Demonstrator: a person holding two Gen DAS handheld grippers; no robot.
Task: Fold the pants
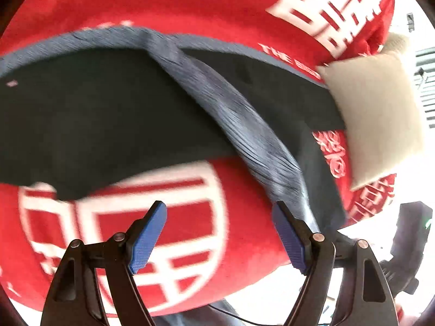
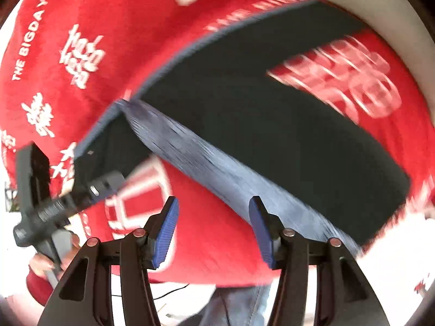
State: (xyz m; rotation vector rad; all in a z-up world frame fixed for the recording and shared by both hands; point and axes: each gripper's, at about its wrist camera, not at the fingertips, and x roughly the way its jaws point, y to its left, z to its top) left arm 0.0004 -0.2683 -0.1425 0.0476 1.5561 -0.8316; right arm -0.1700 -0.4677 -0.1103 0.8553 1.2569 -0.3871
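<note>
Dark pants lie spread on a red blanket with white lettering. Their blue-grey ribbed waistband runs diagonally toward my left gripper, which is open and empty, its right finger next to the band's near end. In the right wrist view the same pants lie flat and the waistband runs down toward my right gripper, also open and empty, just in front of the band. The left gripper's body shows at the left there.
A beige pillow lies on the blanket at the pants' right end. The blanket's near edge drops off below the grippers. The person's jeans show beneath. A white surface borders the blanket at the far right.
</note>
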